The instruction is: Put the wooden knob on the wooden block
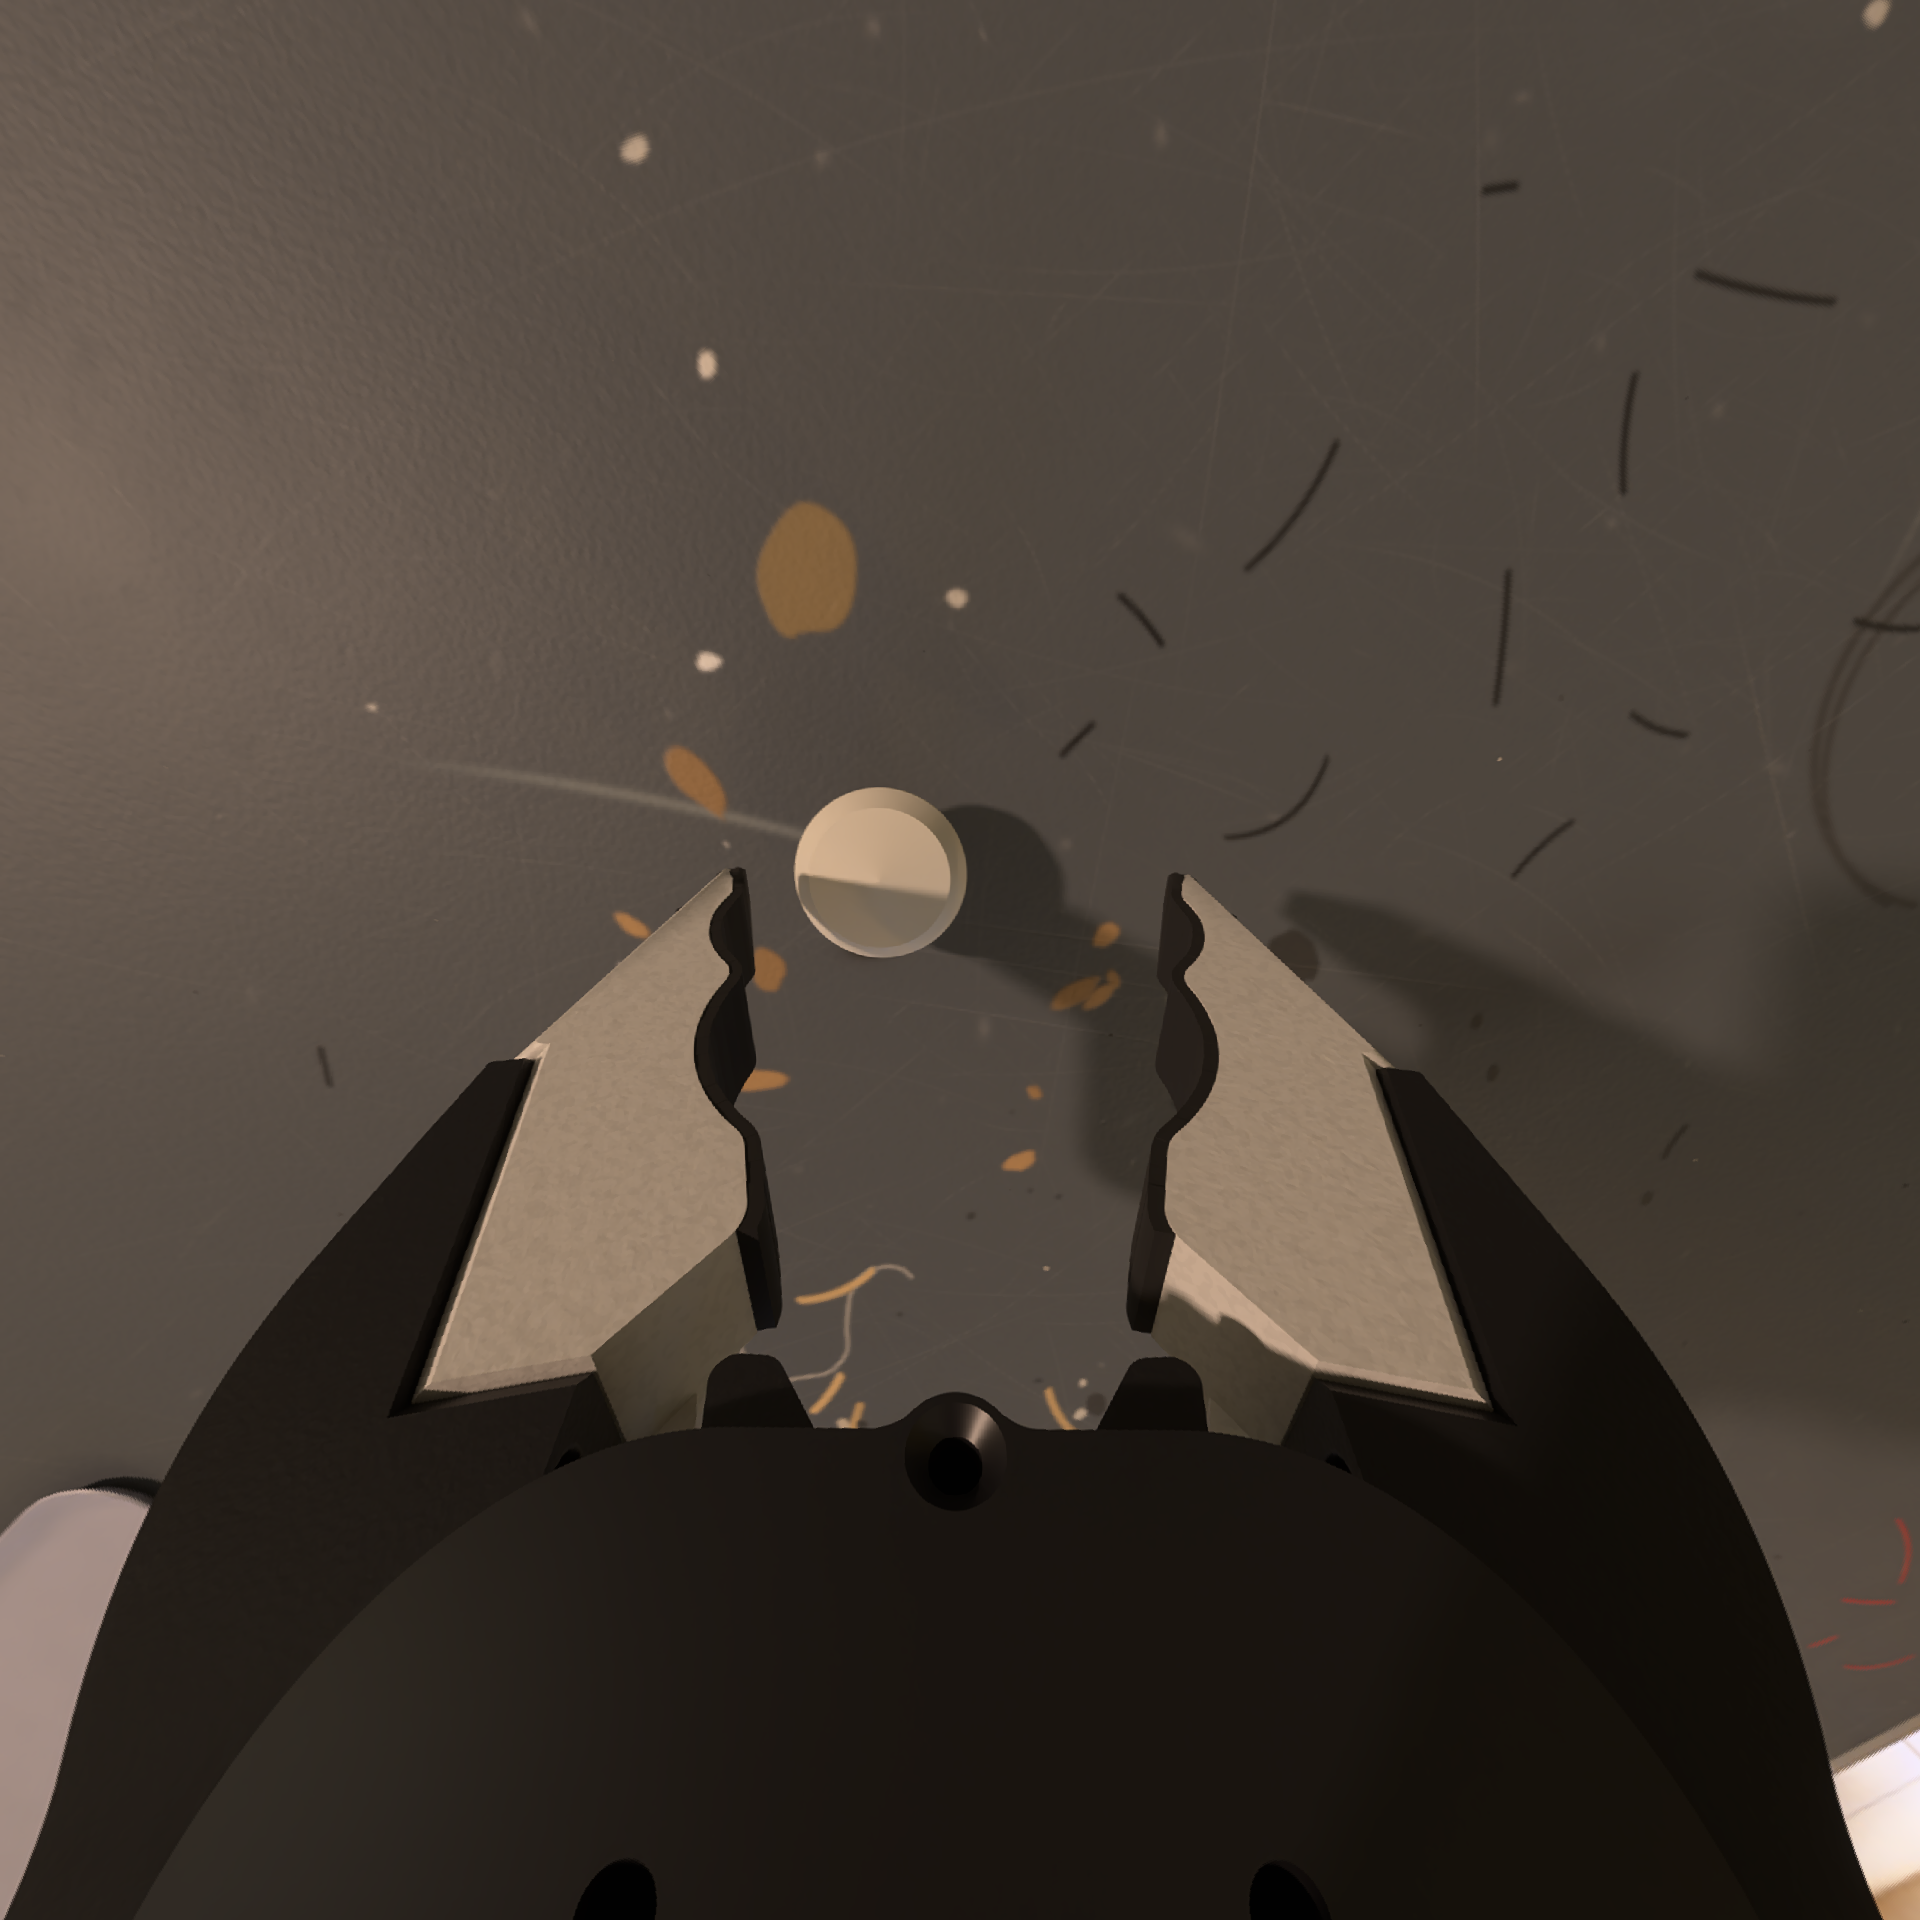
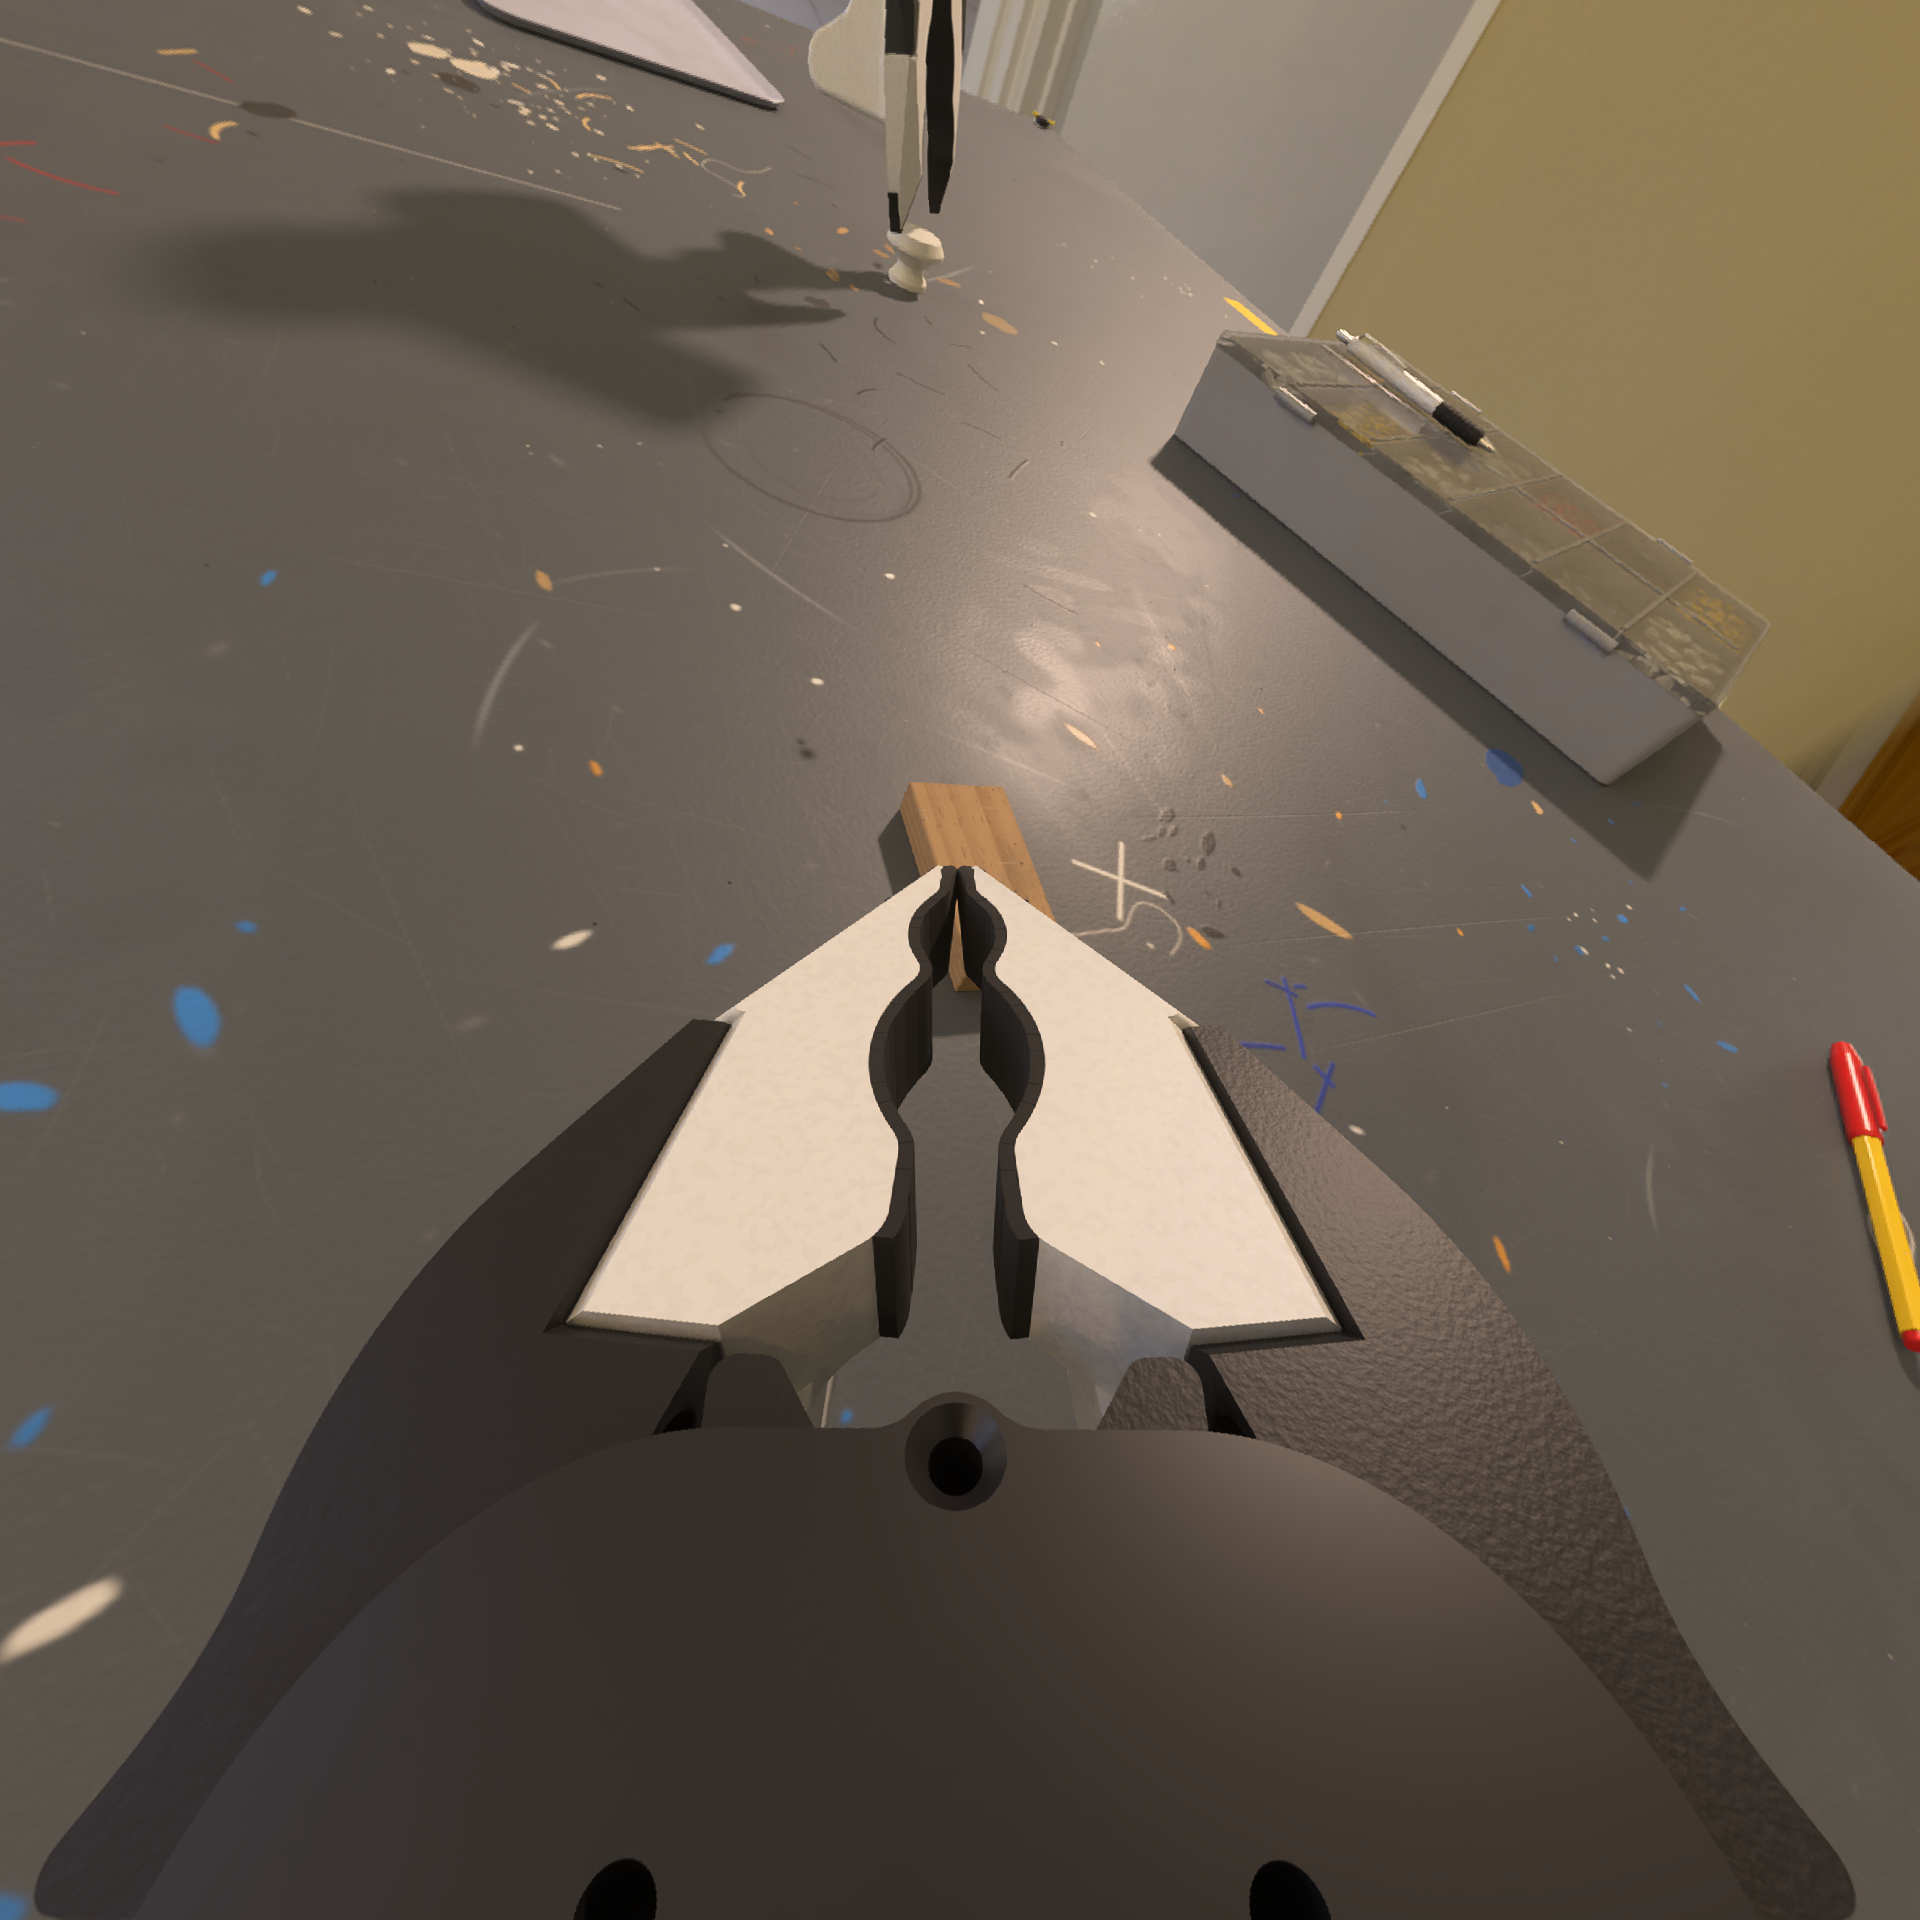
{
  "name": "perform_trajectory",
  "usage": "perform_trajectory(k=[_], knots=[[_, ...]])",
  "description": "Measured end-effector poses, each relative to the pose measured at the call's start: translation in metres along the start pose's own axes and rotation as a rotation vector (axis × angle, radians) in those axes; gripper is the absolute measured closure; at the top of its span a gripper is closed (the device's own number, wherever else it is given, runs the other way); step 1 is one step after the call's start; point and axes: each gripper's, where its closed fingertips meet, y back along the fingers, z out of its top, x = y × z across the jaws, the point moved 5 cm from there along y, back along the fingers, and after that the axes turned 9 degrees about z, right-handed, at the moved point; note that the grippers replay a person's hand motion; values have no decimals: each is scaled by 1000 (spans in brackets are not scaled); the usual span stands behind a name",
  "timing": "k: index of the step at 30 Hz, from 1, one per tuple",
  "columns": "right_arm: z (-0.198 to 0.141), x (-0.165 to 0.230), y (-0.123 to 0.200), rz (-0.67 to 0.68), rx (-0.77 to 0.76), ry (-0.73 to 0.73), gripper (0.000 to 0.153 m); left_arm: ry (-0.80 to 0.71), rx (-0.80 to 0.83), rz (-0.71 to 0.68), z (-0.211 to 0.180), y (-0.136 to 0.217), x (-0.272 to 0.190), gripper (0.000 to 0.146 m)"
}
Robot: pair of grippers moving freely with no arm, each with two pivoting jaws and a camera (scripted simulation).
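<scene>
left gripper (image 1: 956, 883): pointed straight down at the table (image 1: 416, 520), fingers spread wide, nothing between them. seen far off in the right wrist view it stands upright, tips just above the knob. white textured finger faces, black scalloped inner pads.

wooden knob (image 1: 879, 871): pale, round, flat-topped cap on a narrower stem; stands upright on the table, just off the tip of one finger and not centred in the gap. well apart from the block.

right gripper (image 2: 956, 875): tilted down and forward, fingers drawn together at the tips, holding nothing.

wooden block (image 2: 968, 840): light brown, straight-grained, rectangular, lying flat on the table directly beyond and under the right fingertips; contact cannot be told.

table: dark grey, matt, scratched, flecked with orange, white and blue paint.

compartment box (image 2: 1455, 540): grey, clear lid, pen (image 2: 1418, 393) on top.

marker (image 2: 1881, 1195): red and yellow, at table edge.
</scene>
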Motion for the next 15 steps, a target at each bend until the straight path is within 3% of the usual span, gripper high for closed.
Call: perform_trajectory(k=[6, 11, 15], knots=[[-1, 1, -2, 6, 16, 11, 153, 103, -7, -41, 2, -5, 0, 72], [-1, 2, -2, 3, 20, 20, 153, 248, 7, -140, 1, -19, 5, 49], [-1, 3, -3, 6, 27, 26, 153, 274, 6, -90, -2, -25, 11, 62]])
